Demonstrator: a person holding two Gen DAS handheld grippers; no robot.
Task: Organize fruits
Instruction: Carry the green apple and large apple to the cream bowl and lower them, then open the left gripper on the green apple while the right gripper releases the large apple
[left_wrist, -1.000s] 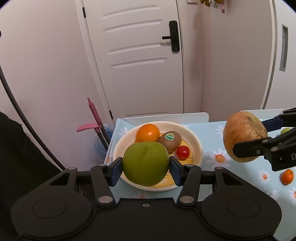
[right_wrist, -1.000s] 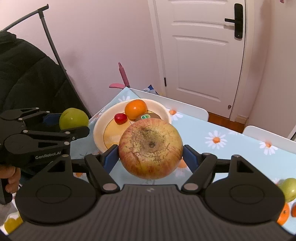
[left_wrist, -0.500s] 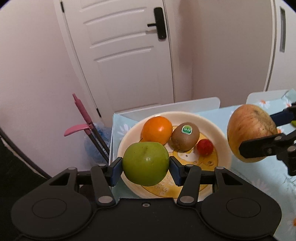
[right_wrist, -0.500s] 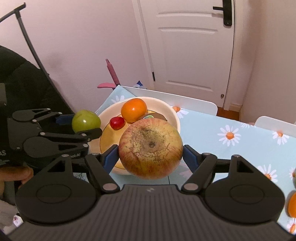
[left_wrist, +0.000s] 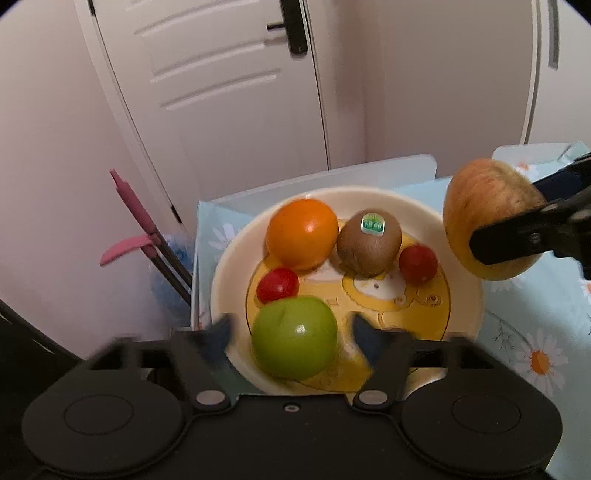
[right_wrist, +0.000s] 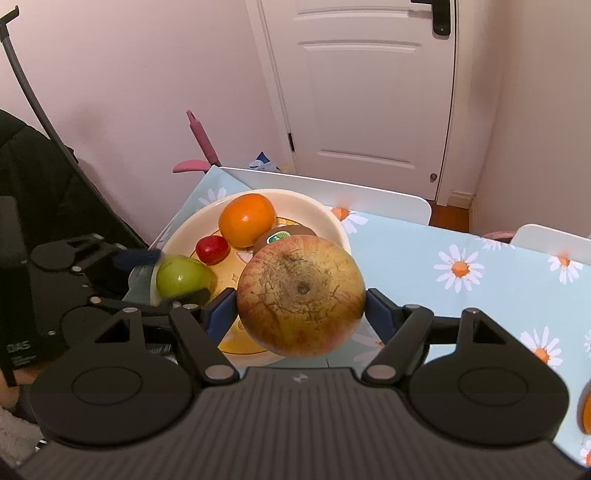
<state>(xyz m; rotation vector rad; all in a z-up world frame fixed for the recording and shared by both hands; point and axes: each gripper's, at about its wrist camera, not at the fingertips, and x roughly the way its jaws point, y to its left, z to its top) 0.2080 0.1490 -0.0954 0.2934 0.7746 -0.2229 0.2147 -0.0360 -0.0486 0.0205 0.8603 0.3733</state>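
Two grippers over plate (left_wrist: 465, 258): left gripper (left_wrist: 293, 334) fingers spread apart around green apple (left_wrist: 294, 338), gaps visible; right gripper (right_wrist: 301, 310) clamped on red apple (right_wrist: 300, 295).

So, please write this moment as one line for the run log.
left gripper: open, green apple released in plate | right gripper: holds red-yellow apple

White panelled door (right_wrist: 369, 92), pinkish walls (right_wrist: 129, 74)
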